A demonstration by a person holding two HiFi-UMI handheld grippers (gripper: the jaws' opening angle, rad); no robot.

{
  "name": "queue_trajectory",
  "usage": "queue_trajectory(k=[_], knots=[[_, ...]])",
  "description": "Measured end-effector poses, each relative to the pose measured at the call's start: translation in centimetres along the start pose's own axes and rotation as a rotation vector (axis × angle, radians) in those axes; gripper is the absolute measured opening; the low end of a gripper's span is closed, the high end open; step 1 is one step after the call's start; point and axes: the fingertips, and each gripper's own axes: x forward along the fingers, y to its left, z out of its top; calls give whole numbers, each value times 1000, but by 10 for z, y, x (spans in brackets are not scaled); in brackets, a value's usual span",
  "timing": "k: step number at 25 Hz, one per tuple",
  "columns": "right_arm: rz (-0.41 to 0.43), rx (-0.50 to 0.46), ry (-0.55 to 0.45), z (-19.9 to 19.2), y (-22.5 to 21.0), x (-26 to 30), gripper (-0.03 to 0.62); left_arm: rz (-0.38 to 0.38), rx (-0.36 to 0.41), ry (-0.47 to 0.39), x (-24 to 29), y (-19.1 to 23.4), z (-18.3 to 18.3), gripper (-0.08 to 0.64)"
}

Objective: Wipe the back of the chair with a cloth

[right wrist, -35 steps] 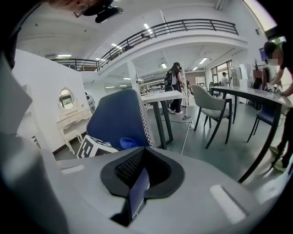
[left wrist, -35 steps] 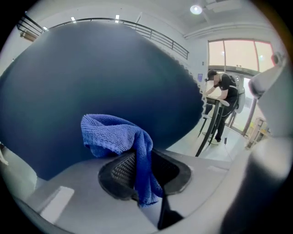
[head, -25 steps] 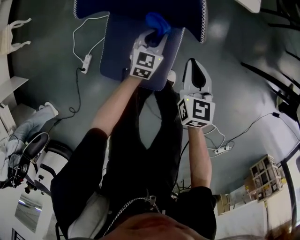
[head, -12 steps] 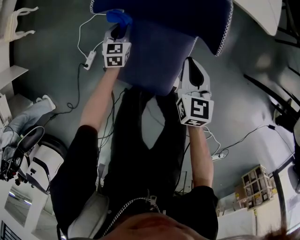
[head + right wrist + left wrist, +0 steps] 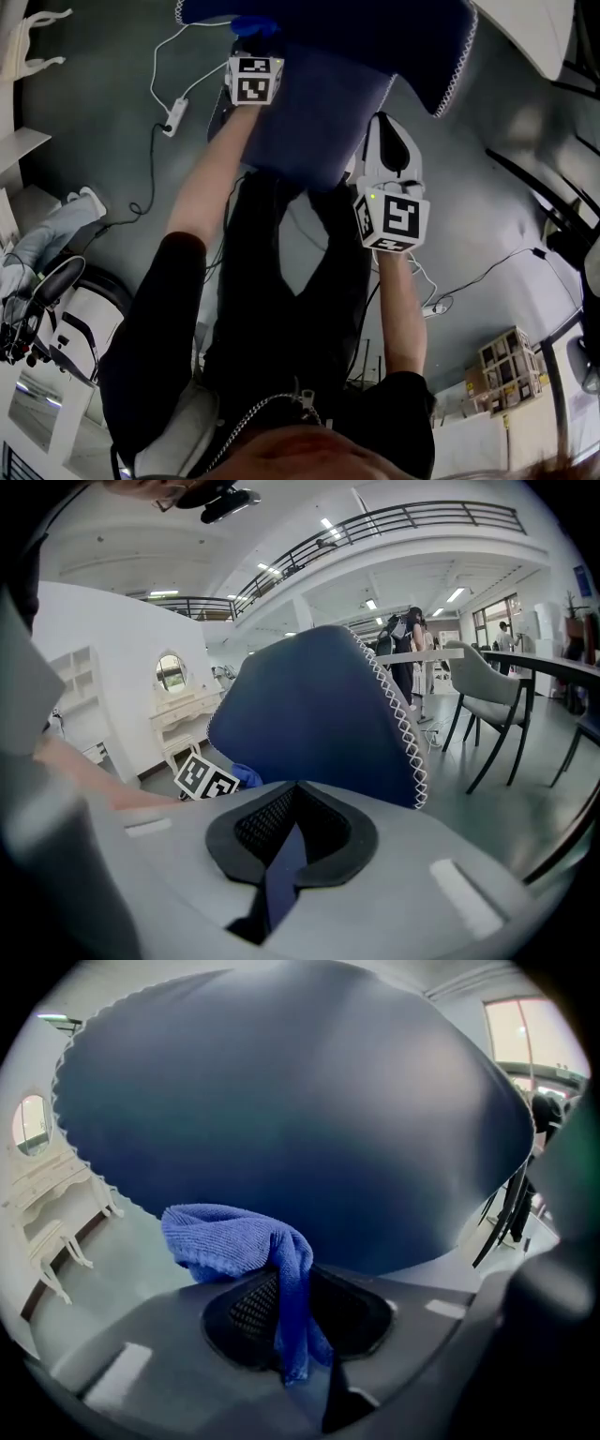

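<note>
Cloth (image 5: 230, 1241) and left gripper (image 5: 295, 1321), jaws clamped on it, had slid further along the chair back (image 5: 300, 1119) since half a second before. You looked mid-wipe; next, press and sweep across. Its bunched length ran from the jaws up-left. Your right gripper (image 5: 281, 855) hung closed and empty beside the chair.

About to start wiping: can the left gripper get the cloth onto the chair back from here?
Probably yes. The left gripper's jaws are shut on the cloth, and the chair back fills the view just ahead with nothing between.
</note>
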Motion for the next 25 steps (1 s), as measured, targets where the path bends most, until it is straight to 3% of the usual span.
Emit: queue_trajectory(k=[11, 25], knots=[[-39, 27, 7, -8, -15, -12, 3, -91, 22, -19, 7, -52, 6, 84], [-88, 68, 5, -25, -37, -46, 3, -250, 69, -19, 4, -171, 13, 83]])
